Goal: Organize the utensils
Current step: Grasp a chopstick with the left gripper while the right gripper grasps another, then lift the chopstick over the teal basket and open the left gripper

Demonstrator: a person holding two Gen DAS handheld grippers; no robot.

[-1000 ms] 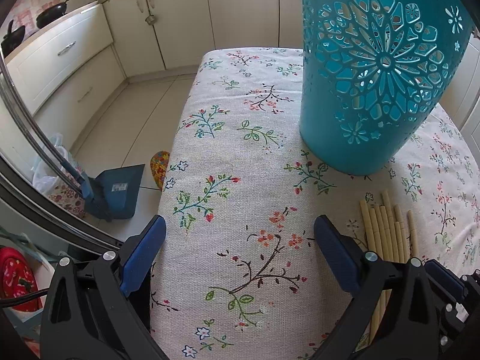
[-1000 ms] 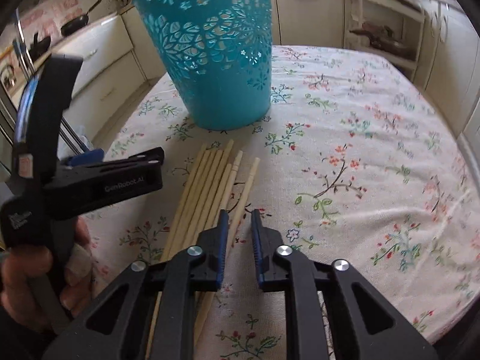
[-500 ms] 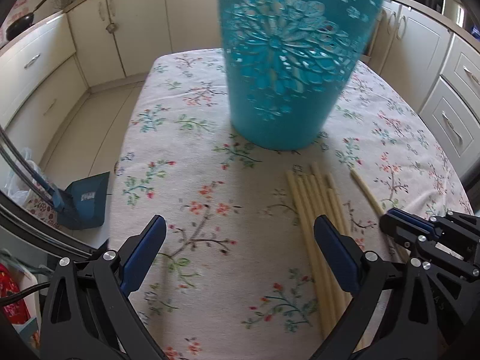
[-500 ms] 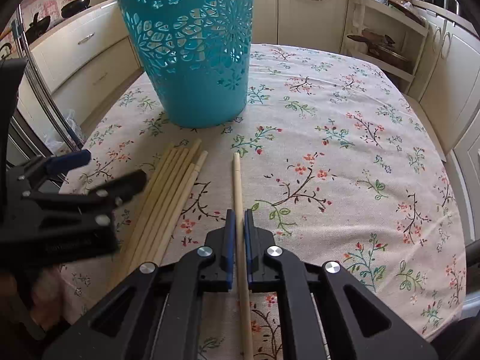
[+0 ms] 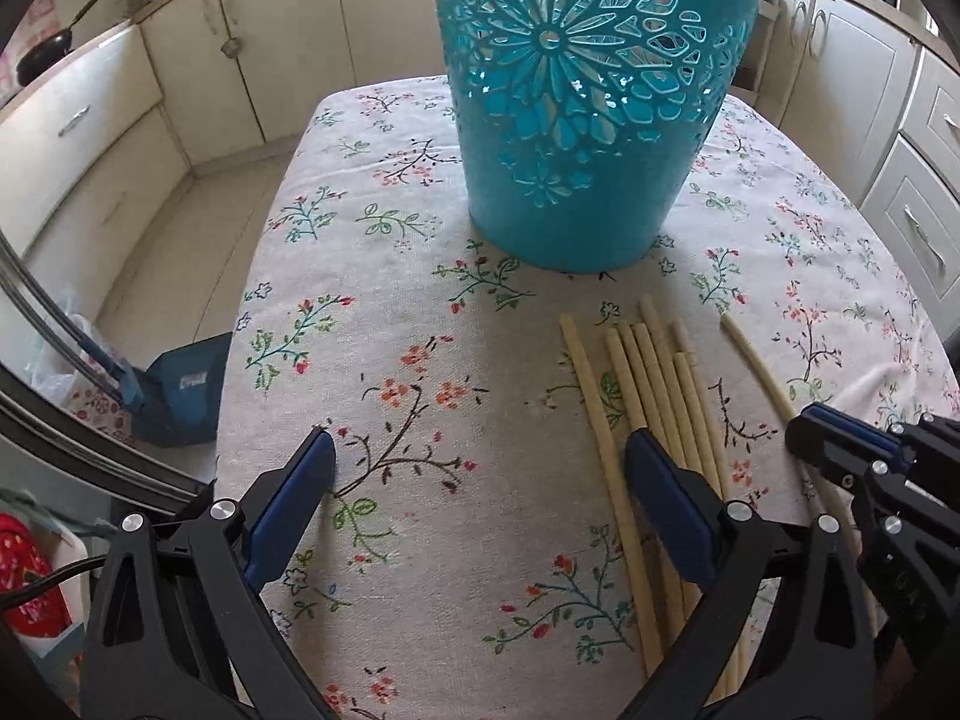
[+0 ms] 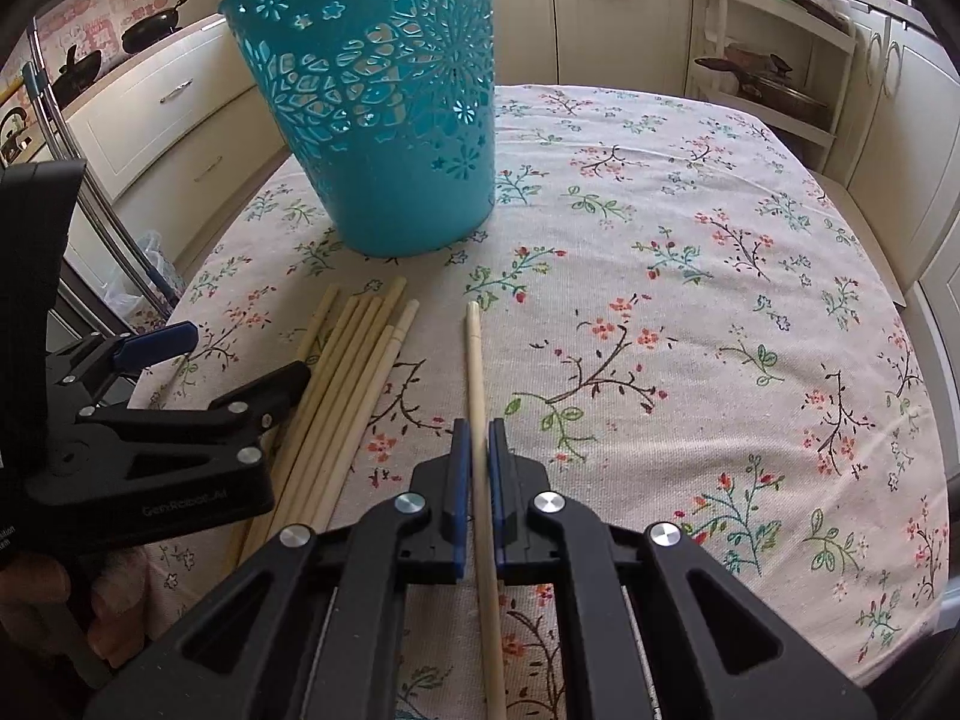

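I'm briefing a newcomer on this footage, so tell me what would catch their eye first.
The tall teal plastic basket with cut-out flower patterns dominates, standing upright at the far side of the floral tablecloth. Nearer, the right gripper is shut on a single pale wooden chopstick, set apart from the bundle of pale wooden chopsticks lying to its left. The left gripper hangs beside that bundle, its jaws closing on nothing.

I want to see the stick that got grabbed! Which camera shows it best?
The right wrist view. The single chopstick runs up the middle of the picture, pinched between the shut right gripper's blue pads. In the left wrist view the same chopstick lies at the right edge, and the gripper hides its lower end.
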